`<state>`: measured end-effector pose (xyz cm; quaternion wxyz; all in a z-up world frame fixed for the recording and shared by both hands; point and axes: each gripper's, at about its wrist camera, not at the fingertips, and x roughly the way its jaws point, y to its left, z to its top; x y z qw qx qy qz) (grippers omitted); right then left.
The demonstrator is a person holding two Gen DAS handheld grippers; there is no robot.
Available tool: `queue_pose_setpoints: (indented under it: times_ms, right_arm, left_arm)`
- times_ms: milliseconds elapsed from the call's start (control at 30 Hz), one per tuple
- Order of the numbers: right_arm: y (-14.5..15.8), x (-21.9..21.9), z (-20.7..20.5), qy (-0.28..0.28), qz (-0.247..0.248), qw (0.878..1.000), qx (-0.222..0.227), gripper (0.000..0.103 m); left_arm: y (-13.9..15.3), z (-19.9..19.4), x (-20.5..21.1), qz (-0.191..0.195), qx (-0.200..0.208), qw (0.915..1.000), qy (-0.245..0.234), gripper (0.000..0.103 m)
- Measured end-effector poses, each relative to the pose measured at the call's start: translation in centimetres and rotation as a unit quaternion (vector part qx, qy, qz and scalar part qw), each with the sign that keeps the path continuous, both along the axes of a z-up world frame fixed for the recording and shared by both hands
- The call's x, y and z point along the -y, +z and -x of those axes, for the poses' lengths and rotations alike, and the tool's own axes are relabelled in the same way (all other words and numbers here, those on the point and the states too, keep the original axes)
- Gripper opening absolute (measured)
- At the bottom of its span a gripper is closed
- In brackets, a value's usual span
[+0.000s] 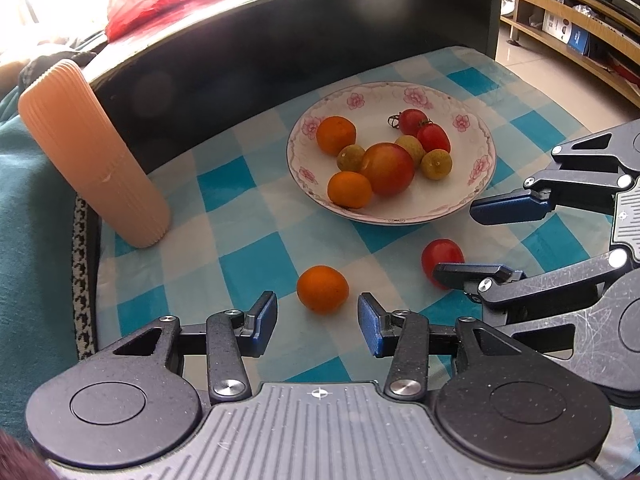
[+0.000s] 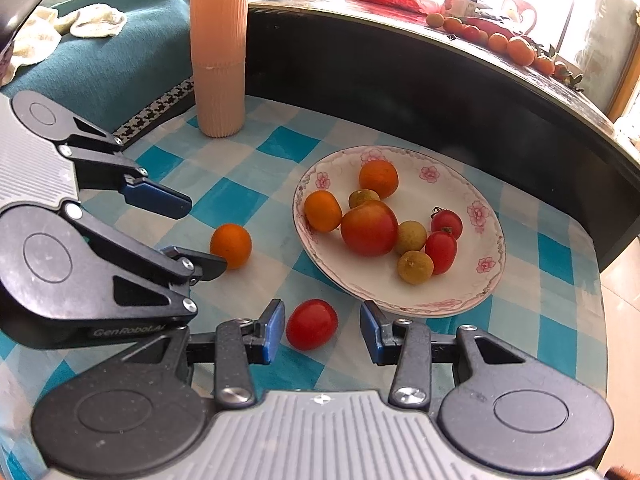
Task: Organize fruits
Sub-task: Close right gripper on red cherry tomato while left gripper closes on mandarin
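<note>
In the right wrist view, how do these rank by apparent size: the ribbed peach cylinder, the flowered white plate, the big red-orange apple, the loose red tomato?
1. Flowered white plate
2. Ribbed peach cylinder, standing farther away
3. Big red-orange apple
4. Loose red tomato, although nearest the camera

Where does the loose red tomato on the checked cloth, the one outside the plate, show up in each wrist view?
Left wrist view: the loose red tomato lies right of centre, partly behind a finger of the right gripper, below the plate.
Right wrist view: it lies low and centre, between the open jaws of the right gripper.
Shared landmark: the floral-rimmed plate, just beyond the tomato in both views.
</note>
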<state>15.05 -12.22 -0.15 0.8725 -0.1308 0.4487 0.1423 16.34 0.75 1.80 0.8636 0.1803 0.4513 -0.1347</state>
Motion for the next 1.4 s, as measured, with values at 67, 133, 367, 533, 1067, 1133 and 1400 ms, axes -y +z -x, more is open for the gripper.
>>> queue_pose_setpoints:
  times_ms: [67, 133, 367, 533, 1067, 1133, 1400]
  right_arm:
    - [0.0, 0.1, -0.1, 0.001, -0.001, 1.000, -0.001, 0.057]
    - [-0.2, 0.1, -0.2, 0.003, 0.000, 1.000, -0.002, 0.057]
    - [-0.6, 0.0, -0.3, 0.009, 0.009, 1.000, -0.003, 0.060]
    - [-0.8, 0.0, -0.3, 0.011, 0.009, 1.000, -0.007, 0.060]
    - [-2.2, 0.4, -1.0, 0.014, -0.005, 1.000, -0.027, 0.060]
    - [-2.3, 0.5, -1.2, 0.013, -0.012, 0.999, -0.029, 0.060]
    - [-2.7, 0.4, -1.4, 0.016, -0.025, 0.999, -0.036, 0.060]
  left_arm:
    - [-0.1, -0.1, 0.0, 0.000, -0.001, 1.0000, 0.001, 0.053]
    - [-0.2, -0.2, 0.0, 0.001, -0.002, 1.0000, 0.000, 0.053]
    - [-0.7, -0.4, -0.1, -0.004, -0.008, 1.0000, -0.001, 0.053]
    - [-0.9, -0.4, -0.2, -0.004, -0.010, 0.9999, -0.001, 0.053]
    - [-1.2, 0.0, -1.9, 0.010, -0.011, 0.9999, 0.001, 0.058]
    - [-1.2, -0.1, -2.1, 0.014, -0.012, 0.9998, 0.003, 0.058]
    - [-0.9, 0.0, -2.2, 0.019, -0.010, 0.9998, -0.001, 0.059]
